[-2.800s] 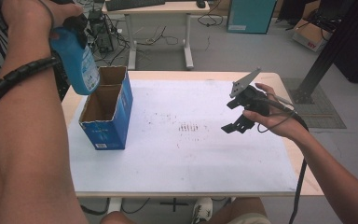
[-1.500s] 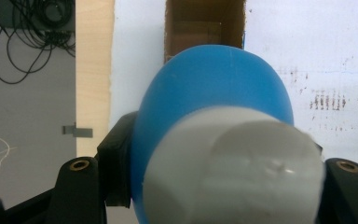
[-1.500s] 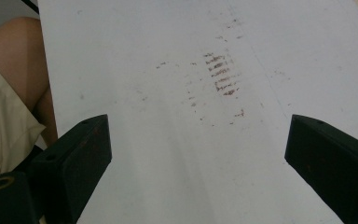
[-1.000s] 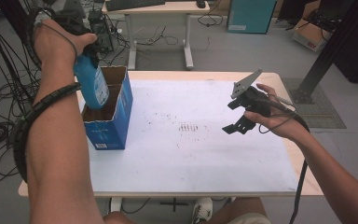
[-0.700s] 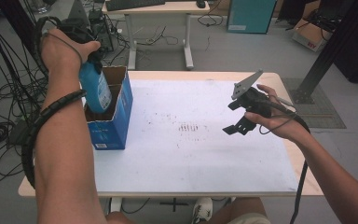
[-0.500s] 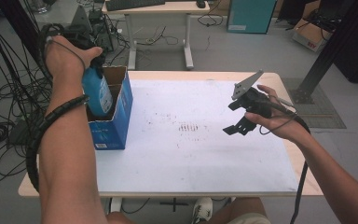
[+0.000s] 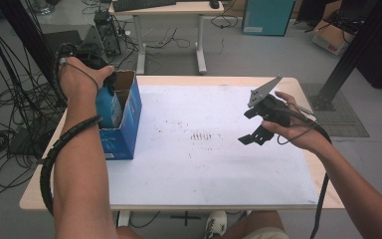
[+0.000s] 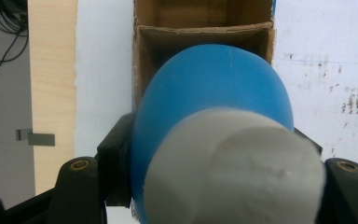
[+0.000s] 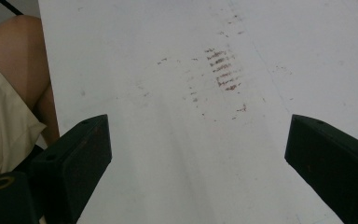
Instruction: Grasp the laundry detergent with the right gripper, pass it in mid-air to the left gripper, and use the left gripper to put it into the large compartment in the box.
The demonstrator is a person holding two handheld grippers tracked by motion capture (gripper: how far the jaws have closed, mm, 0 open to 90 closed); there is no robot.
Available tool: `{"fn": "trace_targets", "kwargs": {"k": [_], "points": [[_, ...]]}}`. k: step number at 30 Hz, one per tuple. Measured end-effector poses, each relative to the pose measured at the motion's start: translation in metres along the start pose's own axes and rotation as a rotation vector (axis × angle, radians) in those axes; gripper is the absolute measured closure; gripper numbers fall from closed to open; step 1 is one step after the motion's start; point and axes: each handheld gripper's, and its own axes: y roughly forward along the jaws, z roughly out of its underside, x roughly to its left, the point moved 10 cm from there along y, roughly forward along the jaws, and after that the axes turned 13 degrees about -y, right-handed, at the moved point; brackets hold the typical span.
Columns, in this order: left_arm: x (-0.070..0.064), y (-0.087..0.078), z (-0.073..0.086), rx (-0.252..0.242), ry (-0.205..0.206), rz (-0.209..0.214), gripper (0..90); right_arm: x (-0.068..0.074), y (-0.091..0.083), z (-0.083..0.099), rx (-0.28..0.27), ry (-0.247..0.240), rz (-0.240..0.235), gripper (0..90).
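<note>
Over the cardboard box, my left gripper clamps the blue bottle base-down for packing; right gripper idles wide open, empty.

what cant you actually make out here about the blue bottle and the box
- Bottom of the blue bottle: in the high view it sits behind the wall of the cardboard box.
- Box floor: in the left gripper view the bottle blocks it, so any contents stay unknown.
- Bottle label: too blurred in the left gripper view.
- Left hand-held gripper: the hand covers it in the high view.
- Box print: too small.
</note>
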Motion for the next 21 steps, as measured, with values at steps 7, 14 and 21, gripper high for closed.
{"fn": "trace_targets", "kwargs": {"k": [7, 14, 21], "points": [[0.000, 0.016, 0.003, -0.003, 0.000, 0.000, 36.2, 0.002, 0.003, 0.002, 0.000, 0.015, -0.001, 7.1], [0.002, 0.031, 0.005, -0.002, 0.014, -0.002, 36.2, 0.003, 0.005, 0.003, 0.006, 0.018, -0.002, 7.1], [0.003, 0.044, 0.007, -0.005, 0.012, 0.000, 36.2, 0.003, 0.008, 0.004, 0.012, 0.004, -0.008, 7.1]]}}
